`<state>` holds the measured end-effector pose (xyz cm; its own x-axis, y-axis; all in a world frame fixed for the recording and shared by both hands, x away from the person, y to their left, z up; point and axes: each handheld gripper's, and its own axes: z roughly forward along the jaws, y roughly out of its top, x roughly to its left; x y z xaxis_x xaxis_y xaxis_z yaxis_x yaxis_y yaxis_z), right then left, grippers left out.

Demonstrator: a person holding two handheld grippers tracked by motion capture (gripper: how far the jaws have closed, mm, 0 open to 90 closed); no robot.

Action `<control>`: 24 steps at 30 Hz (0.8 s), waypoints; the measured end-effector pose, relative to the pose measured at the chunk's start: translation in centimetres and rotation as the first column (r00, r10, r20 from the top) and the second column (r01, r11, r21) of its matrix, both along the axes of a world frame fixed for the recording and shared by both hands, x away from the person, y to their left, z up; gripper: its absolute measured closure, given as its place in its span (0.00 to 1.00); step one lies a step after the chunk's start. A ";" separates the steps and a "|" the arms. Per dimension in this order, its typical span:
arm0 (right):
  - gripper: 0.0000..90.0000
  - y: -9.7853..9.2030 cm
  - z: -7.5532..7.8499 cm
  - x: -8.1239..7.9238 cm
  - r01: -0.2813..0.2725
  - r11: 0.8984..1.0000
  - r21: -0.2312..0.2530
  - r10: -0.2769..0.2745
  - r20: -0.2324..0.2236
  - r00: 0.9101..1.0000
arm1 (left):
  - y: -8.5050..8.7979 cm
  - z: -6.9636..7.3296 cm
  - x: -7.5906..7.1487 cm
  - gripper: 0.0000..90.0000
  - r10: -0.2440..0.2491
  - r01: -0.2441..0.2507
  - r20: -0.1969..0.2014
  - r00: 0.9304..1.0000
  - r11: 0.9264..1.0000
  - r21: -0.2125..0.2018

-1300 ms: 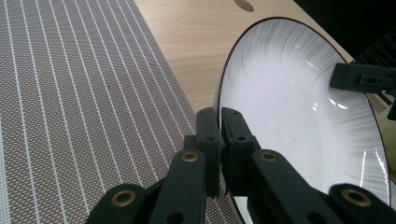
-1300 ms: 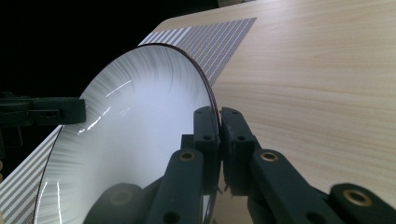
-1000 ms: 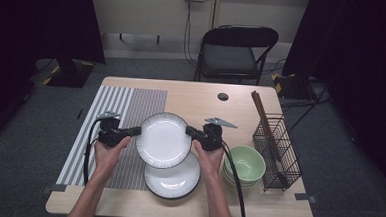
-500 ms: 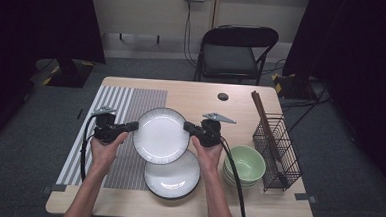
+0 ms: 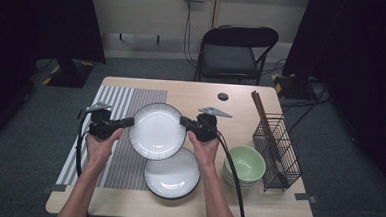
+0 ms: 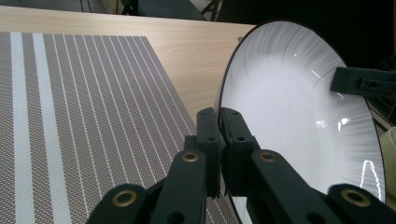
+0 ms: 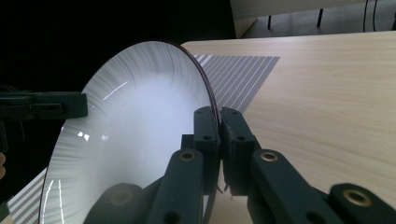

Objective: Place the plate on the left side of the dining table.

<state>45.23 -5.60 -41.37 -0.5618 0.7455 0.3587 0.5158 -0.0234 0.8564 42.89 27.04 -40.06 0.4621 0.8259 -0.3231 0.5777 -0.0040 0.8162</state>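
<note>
Two grippers, one plate — I hold it aloft between both hands above the desk.

Nearest me a second white plate (image 5: 172, 174) lies flat by the desk's (image 5: 275, 213) front edge; just above and behind it hangs the lifted white plate (image 5: 157, 130), partly overlapping it in the high view. My left gripper (image 5: 126, 122) has its jaws clamped on the lifted plate's left rim, my right gripper (image 5: 186, 122) on the right rim — the plate spans straight across between them, each hand equally near. It hangs over the edge of the striped placemat (image 5: 116, 109), which I judge the likely landing spot, lying to the plate's left. Rightward sit stacked green bowls (image 5: 245, 163) and a wire rack (image 5: 275, 145) holding chopsticks (image 5: 264, 122).
</note>
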 end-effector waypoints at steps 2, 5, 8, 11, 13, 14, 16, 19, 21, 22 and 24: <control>0.95 0.4 0.4 0.2 -0.008 1.000 -0.012 0.008 0.010 1.000 | 0.3 0.0 0.0 0.97 0.007 -0.007 0.001 1.000 1.000 -0.005; 0.95 0.9 0.6 0.4 -0.014 1.000 -0.017 0.014 0.009 1.000 | 0.9 0.1 0.0 0.97 0.016 -0.016 0.004 1.000 1.000 -0.004; 0.96 1.6 0.5 0.8 -0.019 1.000 -0.013 0.020 0.007 1.000 | 1.4 0.3 0.1 0.97 0.030 -0.030 0.004 1.000 1.000 0.002; 0.96 2.3 0.6 1.2 -0.028 0.999 -0.016 0.028 0.004 1.000 | 2.1 0.3 0.3 0.97 0.040 -0.040 0.001 0.999 0.999 0.001; 0.95 2.7 0.8 1.5 -0.037 0.999 -0.021 0.037 0.010 0.999 | 2.5 0.3 0.3 0.97 0.045 -0.045 0.001 0.999 0.999 0.000; 0.95 2.7 0.8 1.5 -0.037 0.999 -0.021 0.037 0.010 0.999 | 2.5 0.3 0.3 0.97 0.045 -0.045 0.001 0.999 0.999 0.000; 0.95 3.4 1.2 1.8 -0.045 0.998 -0.033 0.046 0.013 0.999 | 3.1 0.3 0.5 0.97 0.059 -0.059 0.000 0.998 0.998 0.000; 0.95 4.0 1.5 2.2 -0.056 0.998 -0.038 0.057 0.018 0.998 | 3.6 0.5 0.5 0.97 0.062 -0.062 -0.002 0.998 0.998 -0.006; 0.95 4.4 1.6 2.3 -0.060 0.997 -0.040 0.060 0.020 0.998 | 3.9 0.7 0.6 0.97 0.071 -0.071 0.003 0.997 0.997 0.010; 0.95 4.6 1.6 2.5 -0.063 0.997 -0.037 0.064 0.014 0.998 | 4.0 0.8 0.6 0.97 0.082 -0.082 -0.001 0.997 0.997 0.005; 0.95 5.0 1.8 2.8 -0.067 0.997 -0.042 0.068 0.017 0.998 | 4.4 0.9 0.7 0.97 0.092 -0.092 -0.002 0.996 0.996 0.005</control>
<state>48.01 -0.59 -39.56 -0.6176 0.7195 0.3176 0.4995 0.0469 0.8651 43.57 31.39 -39.20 0.3836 0.8663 -0.3201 0.5779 0.0452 0.8149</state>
